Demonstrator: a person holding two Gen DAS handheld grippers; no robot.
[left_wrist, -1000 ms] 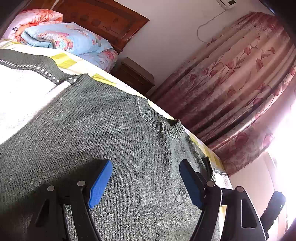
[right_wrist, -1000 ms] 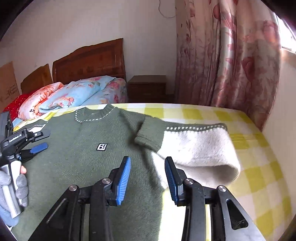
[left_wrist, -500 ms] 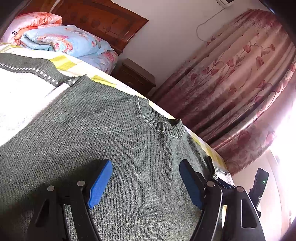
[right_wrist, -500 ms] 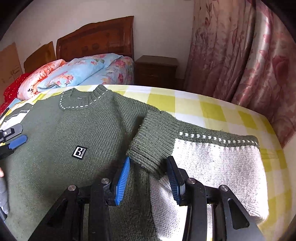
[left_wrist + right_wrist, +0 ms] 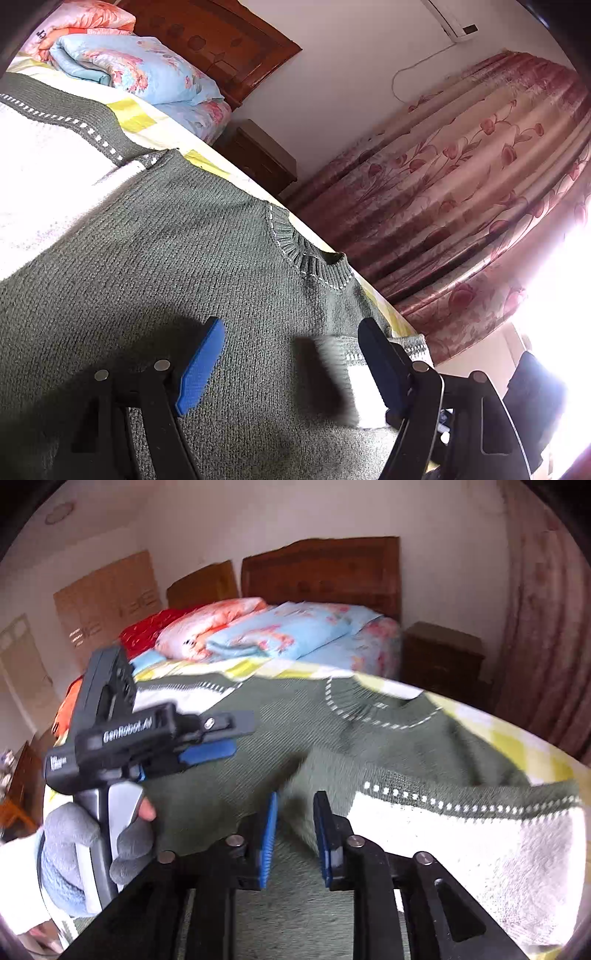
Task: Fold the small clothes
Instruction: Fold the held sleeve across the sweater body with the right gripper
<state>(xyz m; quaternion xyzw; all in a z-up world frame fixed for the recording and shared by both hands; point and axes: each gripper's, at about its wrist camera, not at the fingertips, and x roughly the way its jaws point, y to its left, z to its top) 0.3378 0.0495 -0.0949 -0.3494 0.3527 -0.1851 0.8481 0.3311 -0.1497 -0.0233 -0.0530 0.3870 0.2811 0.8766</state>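
A dark green knit sweater with a ribbed collar lies flat on the bed. My left gripper hovers open just over its chest, nothing between the blue pads. A gloved hand holds that left gripper in the right wrist view. My right gripper has its jaws close together on the green cuff of the white-and-green sleeve, which stretches across the sweater's body. That sleeve's cuff shows blurred beside the left gripper's right finger. The other sleeve lies spread out.
Folded floral quilts are stacked at the wooden headboard. A dark nightstand stands beside the bed, with a flowered curtain behind it. The yellow check sheet shows past the sweater's shoulder.
The right gripper's jaws narrowed onto the sleeve cuff and swung left, drawing the sleeve over the sweater's body toward the left gripper. The left gripper stayed in place, open.
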